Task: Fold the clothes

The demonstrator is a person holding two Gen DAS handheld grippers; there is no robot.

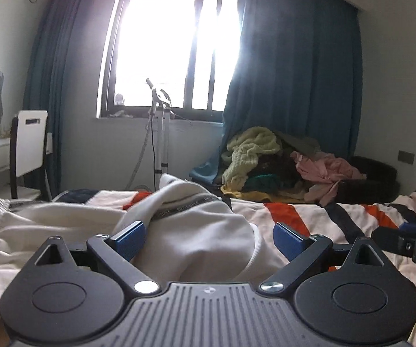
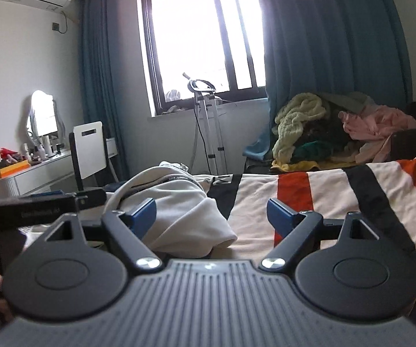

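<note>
A cream-white garment point(image 1: 196, 231) lies bunched on the striped bed cover point(image 1: 323, 219), its ribbed hem at the far left. My left gripper point(image 1: 209, 238) is open low over it, the cloth bulging up between the blue pads point(image 1: 130, 238) without being pinched. In the right wrist view the same garment point(image 2: 185, 211) lies heaped left of centre. My right gripper point(image 2: 211, 217) is open too, its left pad point(image 2: 143, 217) against the cloth's edge and its right pad over bare bed cover point(image 2: 338, 196). The right gripper's body shows at the far right of the left view.
A heap of mixed clothes point(image 1: 280, 162) sits beyond the bed by the blue curtain point(image 1: 294, 72). A garment steamer stand point(image 1: 159, 133) stands under the window. A white chair point(image 1: 29, 150) and dressing table point(image 2: 34, 170) with bottles are at the left. The left gripper's body point(image 2: 20, 211) is beside me.
</note>
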